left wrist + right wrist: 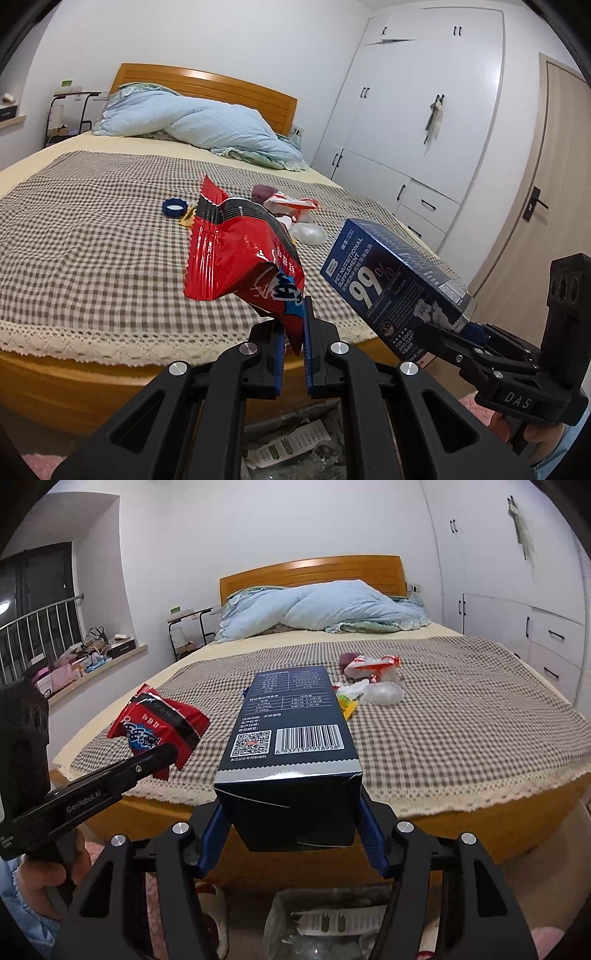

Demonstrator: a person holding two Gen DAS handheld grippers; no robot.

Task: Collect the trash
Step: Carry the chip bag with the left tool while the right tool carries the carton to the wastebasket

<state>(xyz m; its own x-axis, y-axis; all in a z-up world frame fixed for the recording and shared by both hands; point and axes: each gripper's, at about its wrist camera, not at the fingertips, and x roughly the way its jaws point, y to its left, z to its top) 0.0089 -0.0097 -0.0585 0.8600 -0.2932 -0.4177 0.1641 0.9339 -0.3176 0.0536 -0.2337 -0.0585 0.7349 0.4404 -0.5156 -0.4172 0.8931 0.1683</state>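
The red snack wrapper (pixel 240 258) hangs off the foot of the bed (pixel 92 229), pinched by its corner in my left gripper (pixel 293 332), whose jaws are nearly together. Beside it, my right gripper (pixel 291 827) clamps the dark blue supplement box (pixel 291 746) by its end, jaws spread to its width. More wrappers (pixel 373 675) and a blue cap (pixel 174 208) lie on the checked cover. A bag of rubbish (pixel 332 923) sits below both tools.
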